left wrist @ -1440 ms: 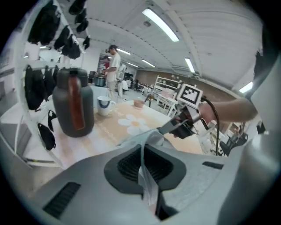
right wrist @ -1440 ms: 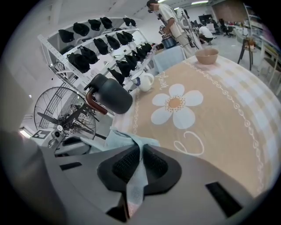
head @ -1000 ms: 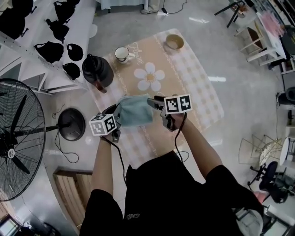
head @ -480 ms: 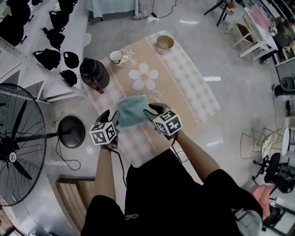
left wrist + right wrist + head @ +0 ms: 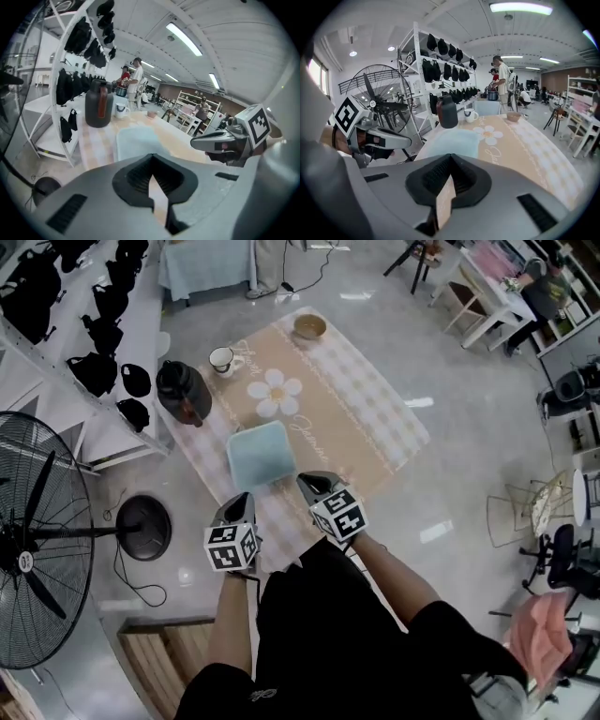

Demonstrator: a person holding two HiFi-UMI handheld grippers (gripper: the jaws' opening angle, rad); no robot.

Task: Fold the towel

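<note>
The left gripper [image 5: 241,504] and right gripper [image 5: 309,484] have released the light-blue towel [image 5: 260,454] and drawn back, their jaws just closed on nothing, leaving it a flat folded square near the black jug [image 5: 182,390], so the fold looks finished.

1. The person wears a black short-sleeved top [image 5: 328,634] with a small pale logo [image 5: 264,696] low on its front.
2. The left gripper [image 5: 244,499] has a grey, tapering shell, with a white cube [image 5: 232,547] of black square markers behind the jaws.
3. The right gripper [image 5: 304,480] has the same grey shell, with its marker cube [image 5: 337,515] behind.
4. Seen close up, each pair of pale grey jaws has a dark ribbed hollow at its root.
5. A thin black cable [image 5: 248,579] leaves the left gripper's rear.
</note>
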